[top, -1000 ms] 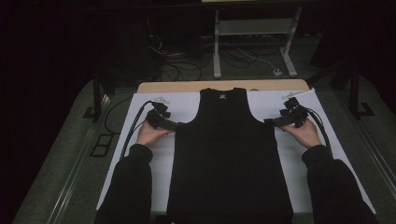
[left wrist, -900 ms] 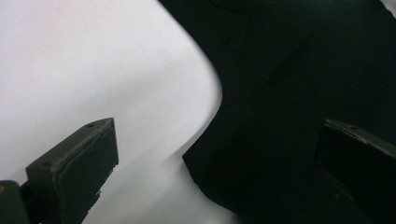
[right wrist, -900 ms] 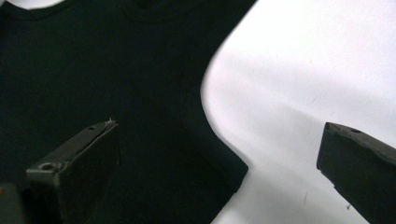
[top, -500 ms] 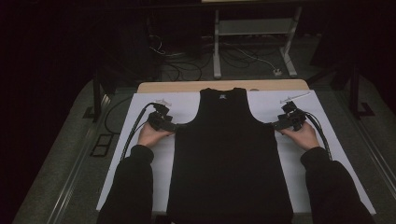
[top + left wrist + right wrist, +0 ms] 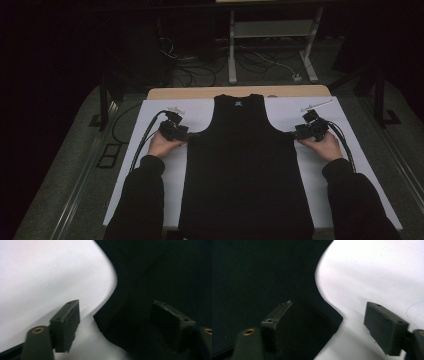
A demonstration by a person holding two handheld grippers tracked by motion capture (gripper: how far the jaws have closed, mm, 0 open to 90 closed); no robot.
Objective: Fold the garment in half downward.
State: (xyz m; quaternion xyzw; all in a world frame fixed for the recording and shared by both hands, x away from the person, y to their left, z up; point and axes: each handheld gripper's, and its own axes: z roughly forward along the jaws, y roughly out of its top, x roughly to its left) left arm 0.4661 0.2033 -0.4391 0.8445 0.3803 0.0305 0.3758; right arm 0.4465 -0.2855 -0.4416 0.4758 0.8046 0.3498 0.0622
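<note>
Straddling the underarm corners of a black tank top (image 5: 245,170), the left tool (image 5: 113,326) and right tool (image 5: 328,327) have just been closing, pads not yet pressing. High view shows it flat on the white-covered bench (image 5: 200,112); its neck label (image 5: 239,104) is unreadable.

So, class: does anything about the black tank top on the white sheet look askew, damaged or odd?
Nothing stands out. The tank top lies flat and straight on the white sheet, with the left gripper and right gripper at its armholes.
</note>
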